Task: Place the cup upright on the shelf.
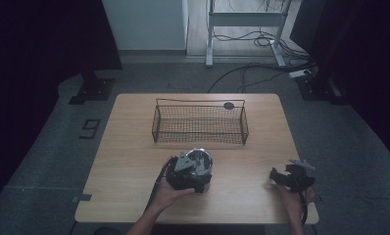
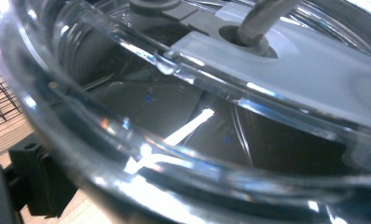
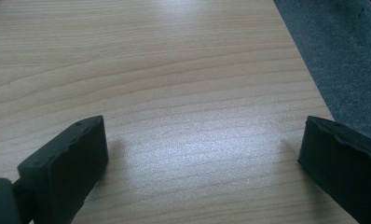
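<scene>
On the wooden counter (image 1: 134, 147), the left gripper (image 1: 195, 171) sits against a clear glass lid (image 1: 201, 159) just in front of the wire basket (image 1: 200, 123); whether its jaws grasp the lid cannot be told. The right gripper (image 1: 276, 175) rests near the counter's right edge, jaws spread wide over bare wood.

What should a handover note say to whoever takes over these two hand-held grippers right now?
Left gripper: at the round clear glass lid with a metal knob on the wooden table; whether its pads press the rim I cannot tell.
Right gripper: open, nothing between the jaws, above bare tabletop near the right edge.
Black wire-mesh basket: behind the lid, nothing in it.
Done: lid reached. Left: probably lifting it into the basket.
</scene>
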A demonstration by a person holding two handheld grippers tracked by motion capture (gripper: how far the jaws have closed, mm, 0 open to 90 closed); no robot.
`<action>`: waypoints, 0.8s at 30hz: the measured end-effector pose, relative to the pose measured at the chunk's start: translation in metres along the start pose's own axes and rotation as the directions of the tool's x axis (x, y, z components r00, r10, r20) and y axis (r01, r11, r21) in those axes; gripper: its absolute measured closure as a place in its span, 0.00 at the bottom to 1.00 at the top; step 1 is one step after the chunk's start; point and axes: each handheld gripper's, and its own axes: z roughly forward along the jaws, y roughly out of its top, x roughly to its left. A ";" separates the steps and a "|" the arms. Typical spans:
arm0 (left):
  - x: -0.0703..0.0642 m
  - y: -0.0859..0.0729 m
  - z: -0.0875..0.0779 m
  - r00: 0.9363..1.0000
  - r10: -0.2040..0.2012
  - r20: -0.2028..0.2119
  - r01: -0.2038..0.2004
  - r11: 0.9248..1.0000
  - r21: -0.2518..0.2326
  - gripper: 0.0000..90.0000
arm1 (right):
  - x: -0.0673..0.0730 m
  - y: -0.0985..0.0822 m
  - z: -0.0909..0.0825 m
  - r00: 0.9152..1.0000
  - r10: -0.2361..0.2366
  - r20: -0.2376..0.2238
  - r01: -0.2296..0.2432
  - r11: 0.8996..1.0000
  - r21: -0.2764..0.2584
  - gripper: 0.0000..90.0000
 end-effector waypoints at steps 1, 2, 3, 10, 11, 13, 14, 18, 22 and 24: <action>0.000 0.000 0.000 1.000 0.003 0.003 -0.003 1.000 0.003 0.02 | 0.000 0.000 0.000 1.000 0.000 0.000 0.000 1.000 0.000 0.01; 0.000 0.001 0.000 1.000 0.005 0.002 -0.005 1.000 0.006 0.02 | 0.000 0.000 0.000 1.000 0.000 0.000 0.000 1.000 0.000 0.01; 0.000 0.002 0.000 1.000 0.007 0.002 -0.007 1.000 0.014 0.02 | 0.000 0.000 0.000 1.000 0.001 0.000 -0.001 1.000 -0.002 0.01; -0.001 0.002 -0.002 0.999 0.033 -0.007 -0.033 0.999 0.009 0.03 | 0.000 0.000 0.000 1.000 0.001 0.000 -0.001 1.000 -0.002 0.01; -0.001 0.002 -0.002 0.999 0.033 -0.007 -0.033 0.999 0.009 0.03 | 0.000 0.000 0.000 1.000 0.001 0.000 -0.001 1.000 -0.002 0.01; 0.001 0.004 -0.004 0.999 0.043 -0.002 -0.043 0.999 0.013 0.04 | 0.000 0.000 0.000 1.000 0.003 0.002 -0.003 1.000 -0.002 0.02; 0.003 0.005 -0.004 0.999 0.034 0.002 -0.034 0.999 0.014 0.04 | 0.000 0.000 0.000 1.000 0.005 0.002 -0.005 1.000 -0.004 0.02; 0.009 0.005 -0.007 1.000 0.014 0.014 -0.014 1.000 0.010 0.04 | 0.000 -0.001 0.000 1.000 0.006 0.004 -0.006 1.000 -0.005 0.02; 0.012 0.006 -0.012 1.000 0.006 0.016 -0.005 1.000 -0.013 0.04 | 0.000 -0.001 0.000 1.000 0.006 0.004 -0.006 1.000 -0.005 0.02; 0.014 0.007 -0.015 1.000 0.002 0.025 -0.001 1.000 -0.023 0.04 | 0.000 -0.001 0.000 1.000 0.006 0.004 -0.006 1.000 -0.005 0.02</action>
